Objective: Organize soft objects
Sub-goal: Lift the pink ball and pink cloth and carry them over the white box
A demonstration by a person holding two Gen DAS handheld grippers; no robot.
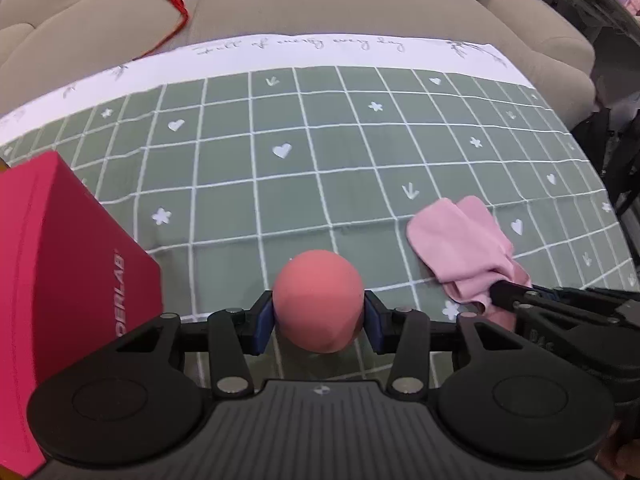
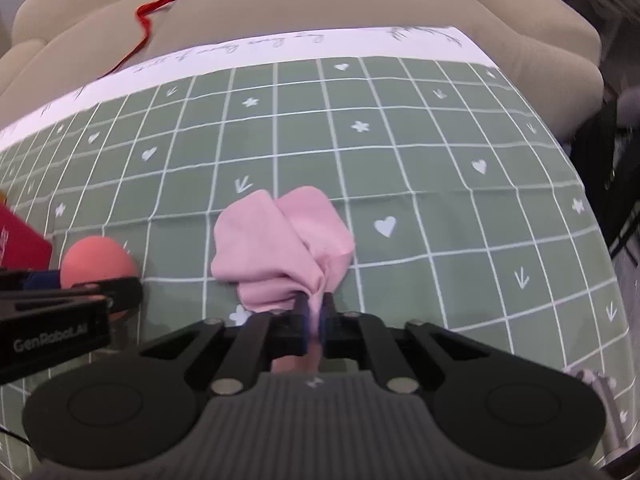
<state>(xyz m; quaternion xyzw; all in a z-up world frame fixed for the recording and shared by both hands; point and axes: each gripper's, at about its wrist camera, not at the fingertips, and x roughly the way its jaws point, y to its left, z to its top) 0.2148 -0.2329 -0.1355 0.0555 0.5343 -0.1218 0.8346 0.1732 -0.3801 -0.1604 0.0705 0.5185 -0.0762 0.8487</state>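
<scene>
While the left tool (image 1: 319, 317) clamps a smooth coral-pink foam ball (image 1: 319, 304) just right of a magenta box (image 1: 60, 280), the right tool (image 2: 315, 312) pinches a crumpled pale-pink cloth (image 2: 280, 248) on the green grid sheet (image 2: 440, 200); only the left view shows the box's lettering.

Coral ball (image 1: 319, 304), pink cloth (image 2: 280, 248)

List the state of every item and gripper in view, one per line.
left gripper: shut on the coral ball
coral ball: gripped on both sides
right gripper: shut on the pink cloth
pink cloth: bunched, pinched at its near edge
pink box: closed
green checked sheet: spread flat
</scene>
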